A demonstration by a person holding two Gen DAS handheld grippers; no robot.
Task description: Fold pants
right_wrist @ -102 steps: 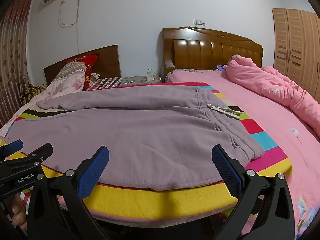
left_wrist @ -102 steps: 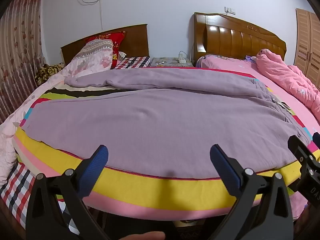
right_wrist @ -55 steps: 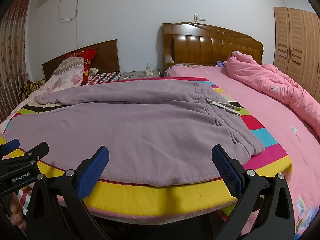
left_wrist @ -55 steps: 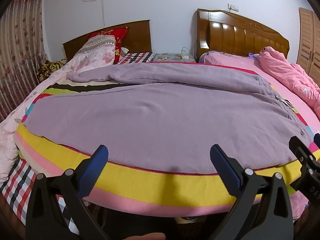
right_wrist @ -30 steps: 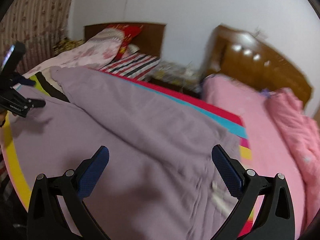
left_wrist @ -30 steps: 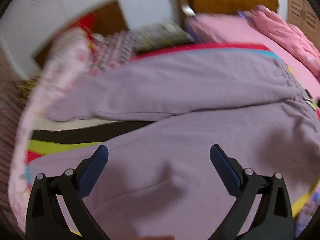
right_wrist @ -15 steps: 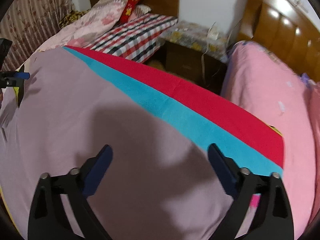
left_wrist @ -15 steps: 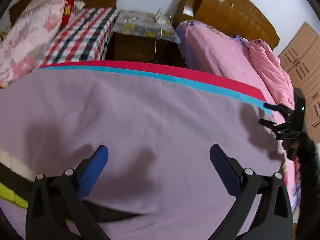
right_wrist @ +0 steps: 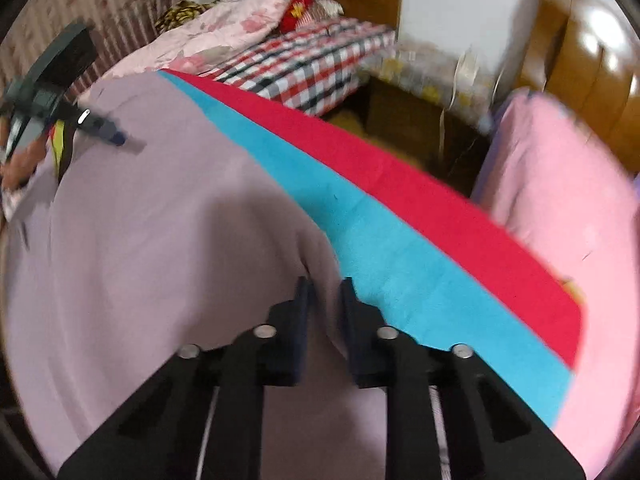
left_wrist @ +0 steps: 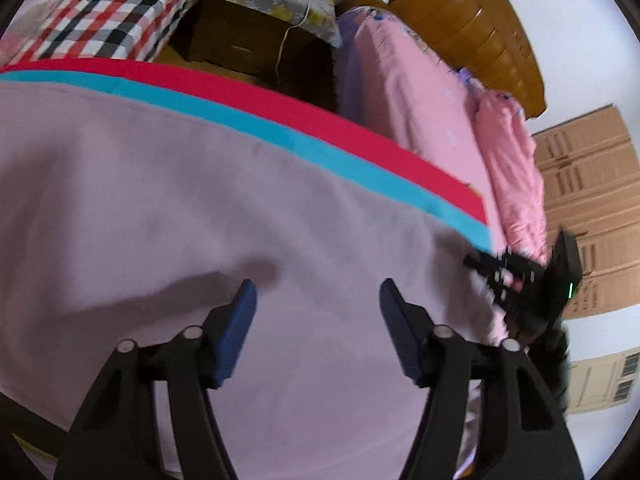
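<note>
A home bedroom: two beds with wooden headboards (left_wrist: pixel 460 12), a pink sheet (left_wrist: pixel 420 92), a checked bedcover (right_wrist: pixel 316 64), pillows (right_wrist: pixel 240 12) at upper left, a nightstand (left_wrist: pixel 256 32) between, a wardrobe (left_wrist: pixel 588 184) at right.

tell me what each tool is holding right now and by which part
The right tool has just closed on the purple pants, pinching their far edge beside the blue stripe. The left tool has been closing over the pants but grips nothing yet.
</note>
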